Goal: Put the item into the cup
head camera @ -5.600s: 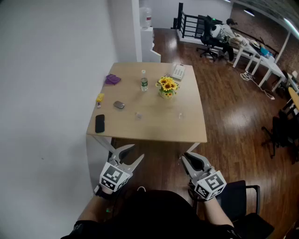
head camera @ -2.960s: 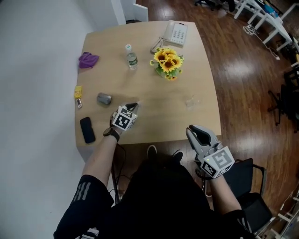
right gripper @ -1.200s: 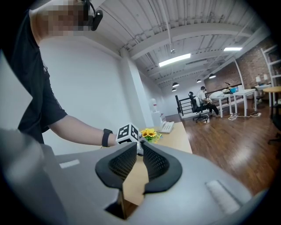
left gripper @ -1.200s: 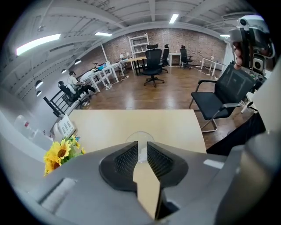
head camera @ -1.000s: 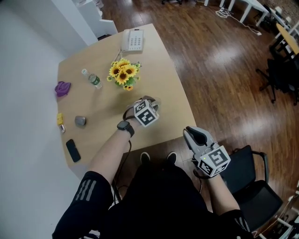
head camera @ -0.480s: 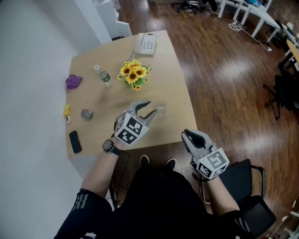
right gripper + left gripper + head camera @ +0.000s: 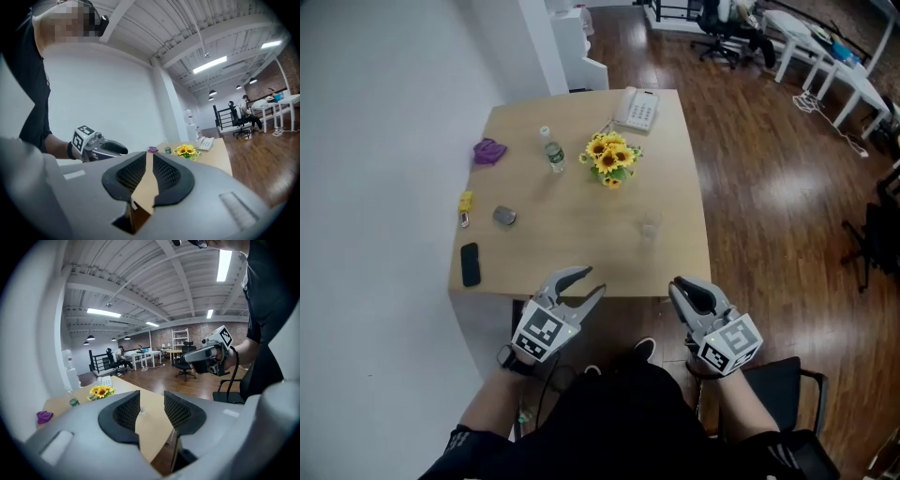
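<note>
The left gripper (image 7: 592,279) has its fingers (image 7: 123,413) spread wide and opening a touch more, with nothing between them. In its own view the gap just frames the pale wooden surface (image 7: 581,234). The right gripper (image 7: 682,286) is the opposite: its fingers (image 7: 131,176) are pretty much together with only a thin sliver of gap, and they hold nothing.

Both grippers hang off the near edge of the surface, not touching anything on it.

The small clear cup (image 7: 649,228) stands upright on the near right part of the surface. In the head view it's at roughly 1 o'clock from the left fingers and 11 o'clock from the right ones, well apart from both. It's too small and see-through to tell what's inside.

The rest of the stuff is farther back. A bunch of yellow sunflowers (image 7: 609,157) sits at about 11 o'clock from the cup. A clear plastic water bottle (image 7: 550,152) is just left of them, and a white desk telephone (image 7: 636,110) is at the far edge. Down the left side there's a crumpled purple cloth (image 7: 488,150), a little yellow item (image 7: 466,202), a small grey lump (image 7: 504,217) and a flat black phone (image 7: 470,263).
</note>
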Motion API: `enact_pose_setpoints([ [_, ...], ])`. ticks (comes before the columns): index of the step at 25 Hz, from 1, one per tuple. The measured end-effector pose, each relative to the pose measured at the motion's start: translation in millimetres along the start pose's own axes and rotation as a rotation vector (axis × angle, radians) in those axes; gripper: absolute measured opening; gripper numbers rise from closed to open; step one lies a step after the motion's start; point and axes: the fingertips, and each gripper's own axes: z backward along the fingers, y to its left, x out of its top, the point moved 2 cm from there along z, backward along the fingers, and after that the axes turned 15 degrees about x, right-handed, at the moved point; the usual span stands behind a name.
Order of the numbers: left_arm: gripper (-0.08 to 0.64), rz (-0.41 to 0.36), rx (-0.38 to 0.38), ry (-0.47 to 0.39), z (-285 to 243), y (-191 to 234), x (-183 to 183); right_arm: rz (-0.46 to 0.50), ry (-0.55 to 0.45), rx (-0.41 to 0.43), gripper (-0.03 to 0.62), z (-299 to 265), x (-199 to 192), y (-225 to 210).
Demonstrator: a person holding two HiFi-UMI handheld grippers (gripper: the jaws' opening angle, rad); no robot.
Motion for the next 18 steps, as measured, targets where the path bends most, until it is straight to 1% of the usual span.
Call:
enact_pose_setpoints([
  [5, 0.155, 0.061, 0.003, -0.023, 76, -13, -26, 0.02, 0.011, 0.006, 0.049, -7, -13, 65],
  [6, 0.155, 0.064, 0.003, -0.02, 92, -17, -33, 0.018, 0.012, -0.004, 0.035, -7, -16, 80],
  [8, 0.155, 0.049, -0.007, 0.004, 123, -27, -49, -0.016, 0.006, -0.027, 0.008, -8, -25, 112],
  [11, 0.164, 0.029, -0.048, 0.028, 169, -46, -74, -0.072, -0.003, -0.048, 0.008, -10, -43, 162],
  [14, 0.166, 0.037, -0.072, 0.029, 209, -59, -93, -0.079, 0.003, -0.073, 0.008, -8, -54, 207],
  [18, 0.166, 0.058, -0.078, -0.004, 243, -66, -99, -0.065, 0.038, -0.073, 0.008, -4, -64, 249],
])
